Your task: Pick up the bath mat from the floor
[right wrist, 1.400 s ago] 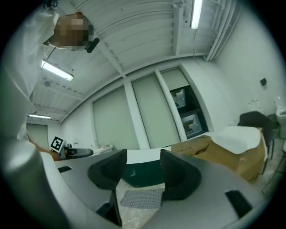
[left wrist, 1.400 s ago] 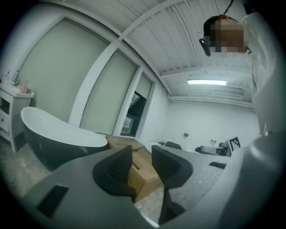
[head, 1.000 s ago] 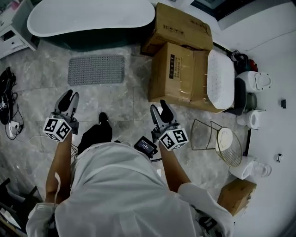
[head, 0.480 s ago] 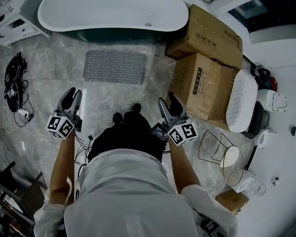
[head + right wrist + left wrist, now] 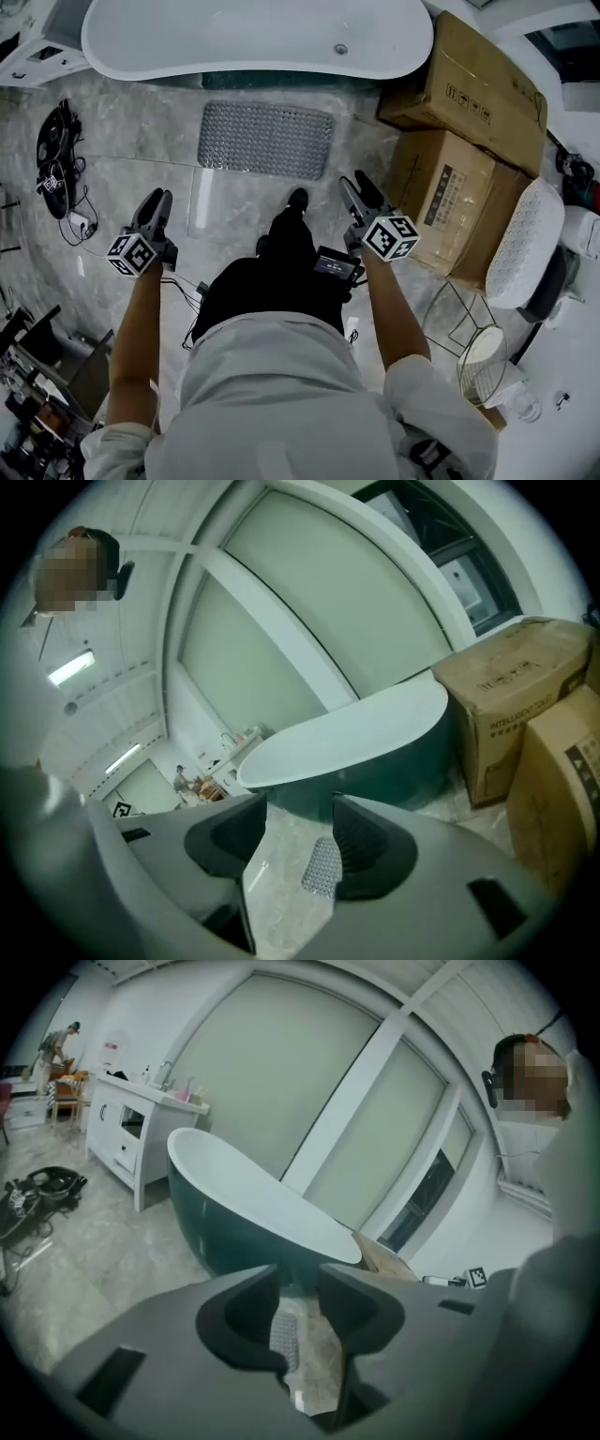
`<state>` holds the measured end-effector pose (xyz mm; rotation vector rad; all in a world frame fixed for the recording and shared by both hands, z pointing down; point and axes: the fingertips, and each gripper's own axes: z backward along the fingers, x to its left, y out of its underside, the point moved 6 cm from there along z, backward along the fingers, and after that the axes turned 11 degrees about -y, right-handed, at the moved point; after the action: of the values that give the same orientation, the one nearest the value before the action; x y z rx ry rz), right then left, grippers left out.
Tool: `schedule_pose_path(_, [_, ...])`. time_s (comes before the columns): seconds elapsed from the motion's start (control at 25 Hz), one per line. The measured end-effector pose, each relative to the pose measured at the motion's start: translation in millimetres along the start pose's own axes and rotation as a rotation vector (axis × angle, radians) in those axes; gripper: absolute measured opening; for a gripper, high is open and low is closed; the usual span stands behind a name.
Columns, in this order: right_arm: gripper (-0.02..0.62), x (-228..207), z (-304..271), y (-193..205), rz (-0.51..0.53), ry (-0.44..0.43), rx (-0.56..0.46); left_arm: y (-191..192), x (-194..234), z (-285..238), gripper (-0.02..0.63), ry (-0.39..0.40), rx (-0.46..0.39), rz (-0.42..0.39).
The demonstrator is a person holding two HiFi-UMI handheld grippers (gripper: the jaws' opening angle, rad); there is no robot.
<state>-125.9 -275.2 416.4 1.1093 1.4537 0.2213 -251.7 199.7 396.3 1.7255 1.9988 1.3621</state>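
A grey studded bath mat [image 5: 265, 140] lies flat on the marble floor in front of the bathtub [image 5: 258, 37]. It also shows far off between the jaws as the mat [image 5: 283, 1333] in the left gripper view and the mat [image 5: 322, 866] in the right gripper view. My left gripper [image 5: 159, 201] hangs in the air left of and short of the mat, its jaws apart with nothing between them. My right gripper [image 5: 359, 187] hangs near the mat's right end, open wider and empty. Neither gripper touches the mat.
Stacked cardboard boxes [image 5: 459, 127] stand right of the mat, with a white padded seat [image 5: 525, 239] and a wire basket [image 5: 467, 342] beyond. Cables and black gear [image 5: 54, 164] lie on the floor at left. A white cabinet [image 5: 131, 1133] stands by the tub's far end.
I have stepped toward the tub; the mat now lies closer under both grippers. Both grippers moved forward and down, jaws unchanged.
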Motion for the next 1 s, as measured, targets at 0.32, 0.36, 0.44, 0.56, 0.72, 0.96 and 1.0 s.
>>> schedule_pose_path(0.32, [0.233,-119,-51,66,-0.169,0.049,0.138,62,64,-88,0.149,-0.082,0.243,0.030])
schedule_pose_path(0.36, [0.233,-132,-54,82,-0.183,0.061,0.153,72,75,-99,0.153,-0.092,0.276,0.036])
schedule_pose_path(0.44, [0.233,-155,-57,115,-0.210,0.091,0.179,91,100,-122,0.159,-0.106,0.335,0.037])
schedule_pose_path(0.56, [0.233,-192,-66,160,-0.236,0.130,0.220,114,133,-164,0.170,-0.101,0.382,0.034])
schedule_pose_path(0.72, [0.237,-245,-83,224,-0.271,0.157,0.319,159,181,-212,0.178,-0.081,0.483,-0.023])
schedule_pose_path(0.96, [0.275,-313,-104,311,-0.359,0.233,0.392,210,263,-273,0.186,-0.090,0.561,-0.047])
schedule_pose_path(1.0, [0.276,-321,-111,320,-0.344,0.228,0.400,222,275,-282,0.186,-0.095,0.577,-0.055])
